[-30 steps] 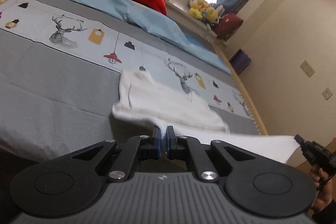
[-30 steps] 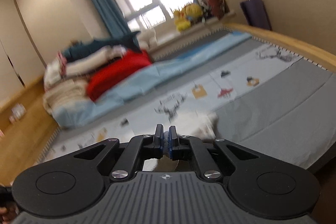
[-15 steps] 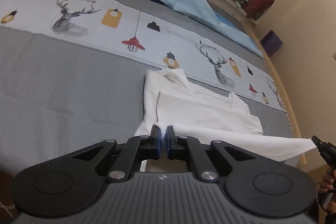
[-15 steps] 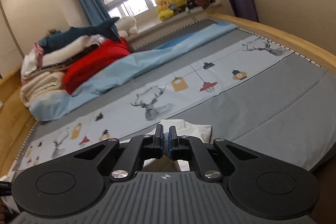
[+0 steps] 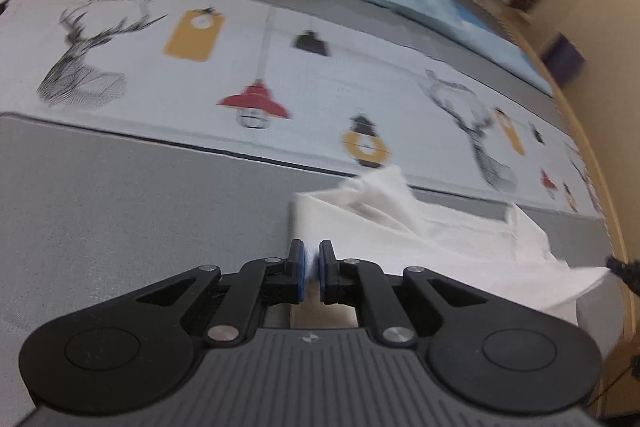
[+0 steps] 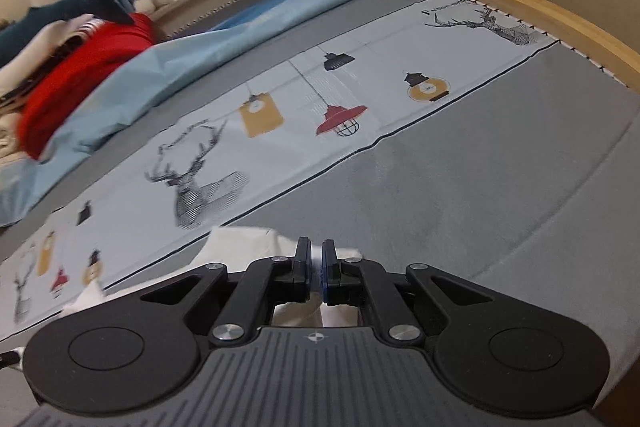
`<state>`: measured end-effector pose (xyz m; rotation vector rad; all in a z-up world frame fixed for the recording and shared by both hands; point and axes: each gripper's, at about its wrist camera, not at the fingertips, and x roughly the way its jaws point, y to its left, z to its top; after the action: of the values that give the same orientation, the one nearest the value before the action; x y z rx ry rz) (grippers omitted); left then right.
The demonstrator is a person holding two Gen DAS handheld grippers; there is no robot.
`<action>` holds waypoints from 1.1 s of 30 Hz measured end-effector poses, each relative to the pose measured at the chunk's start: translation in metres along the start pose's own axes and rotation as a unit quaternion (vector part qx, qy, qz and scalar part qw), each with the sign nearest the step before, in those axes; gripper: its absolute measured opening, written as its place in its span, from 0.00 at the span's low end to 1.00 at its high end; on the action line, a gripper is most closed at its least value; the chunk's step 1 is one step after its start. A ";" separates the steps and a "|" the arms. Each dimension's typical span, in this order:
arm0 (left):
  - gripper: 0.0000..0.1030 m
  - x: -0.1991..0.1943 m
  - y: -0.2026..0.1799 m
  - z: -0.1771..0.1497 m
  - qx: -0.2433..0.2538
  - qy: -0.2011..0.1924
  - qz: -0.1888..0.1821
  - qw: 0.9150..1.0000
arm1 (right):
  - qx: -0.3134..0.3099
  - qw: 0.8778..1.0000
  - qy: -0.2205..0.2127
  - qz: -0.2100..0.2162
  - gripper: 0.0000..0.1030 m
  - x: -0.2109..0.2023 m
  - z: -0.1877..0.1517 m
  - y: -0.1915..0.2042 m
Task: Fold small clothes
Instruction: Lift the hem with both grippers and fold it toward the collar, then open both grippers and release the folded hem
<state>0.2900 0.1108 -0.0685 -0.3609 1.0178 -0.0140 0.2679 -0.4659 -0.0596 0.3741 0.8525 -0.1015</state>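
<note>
Both grippers clamped on the white garment, low over the bed.

Your left gripper has its jaws nearly together, pinching the near edge of the white garment; cloth shows between the blue pads. Your right gripper is likewise closed down on a corner of the same garment, with white fabric between its fingers. The garment lies partly folded on the grey bedspread, just below the printed band of deer and lamps. In the left view, the garment's far corner stretches right to the other gripper's tip.
</note>
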 end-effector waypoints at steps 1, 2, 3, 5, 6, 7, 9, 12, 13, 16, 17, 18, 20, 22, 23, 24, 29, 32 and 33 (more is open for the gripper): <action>0.07 0.003 0.006 0.002 -0.015 0.001 0.005 1.000 | -0.005 1.000 -0.008 -0.014 0.05 0.004 0.003 0.000; 0.07 0.004 0.010 0.004 -0.023 0.004 0.004 1.000 | 0.001 1.000 -0.012 -0.016 0.07 0.005 0.005 -0.002; 0.07 0.006 0.012 0.004 -0.025 0.010 -0.001 1.000 | 0.016 1.000 -0.010 -0.003 0.08 0.006 0.007 -0.007; 0.13 0.009 0.016 0.003 -0.021 0.023 -0.016 0.999 | 0.023 0.999 -0.005 0.030 0.08 0.004 0.006 -0.011; 0.23 0.011 0.017 0.002 -0.019 0.028 -0.019 0.999 | 0.004 0.999 -0.005 0.037 0.08 0.004 0.002 -0.009; 0.28 0.012 0.019 0.001 -0.019 0.032 -0.018 0.999 | -0.018 0.999 0.001 0.038 0.08 0.007 -0.002 -0.006; 0.34 0.016 0.023 -0.003 -0.020 0.041 -0.012 0.999 | -0.052 0.998 0.020 0.044 0.08 0.013 -0.011 -0.001; 0.35 0.030 0.028 -0.008 -0.020 0.085 0.007 0.996 | -0.090 0.994 0.051 0.044 0.09 0.025 -0.021 0.006; 0.35 0.034 0.028 -0.009 -0.015 0.094 0.019 0.995 | -0.098 0.993 0.055 0.045 0.10 0.029 -0.022 0.008; 0.35 0.040 0.026 -0.007 -0.007 0.091 0.022 0.996 | -0.114 0.990 0.065 0.043 0.26 0.039 -0.024 0.014; 0.35 0.041 0.024 -0.006 -0.007 0.088 0.014 0.996 | -0.116 0.990 0.066 0.040 0.29 0.043 -0.025 0.015; 0.35 0.043 0.021 -0.004 -0.004 0.085 0.008 0.996 | -0.118 0.990 0.070 0.038 0.29 0.048 -0.025 0.016; 0.35 0.047 0.014 0.000 0.007 0.078 0.002 0.997 | -0.121 0.989 0.074 0.036 0.29 0.057 -0.025 0.020; 0.35 0.052 0.009 0.003 0.015 0.071 0.001 0.997 | -0.123 0.989 0.073 0.037 0.29 0.063 -0.025 0.023; 0.35 0.054 0.007 0.005 0.016 0.067 0.000 0.998 | -0.124 0.989 0.072 0.037 0.29 0.065 -0.024 0.024; 0.35 0.056 0.006 0.007 0.014 0.063 -0.003 0.998 | -0.124 0.989 0.072 0.037 0.29 0.068 -0.024 0.026; 0.35 0.066 0.001 0.016 0.009 0.051 -0.026 0.998 | -0.126 0.989 0.073 0.040 0.29 0.077 -0.021 0.031; 0.34 0.072 -0.006 0.018 0.023 0.050 -0.035 0.998 | -0.124 0.989 0.072 0.045 0.29 0.081 -0.020 0.032; 0.29 0.074 -0.008 0.017 0.030 0.051 -0.032 0.998 | -0.124 0.989 0.071 0.047 0.29 0.082 -0.019 0.033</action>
<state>0.3450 0.0955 -0.1193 -0.3398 1.1032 -0.1218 0.3154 -0.4232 -0.1232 0.1879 0.9740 0.1189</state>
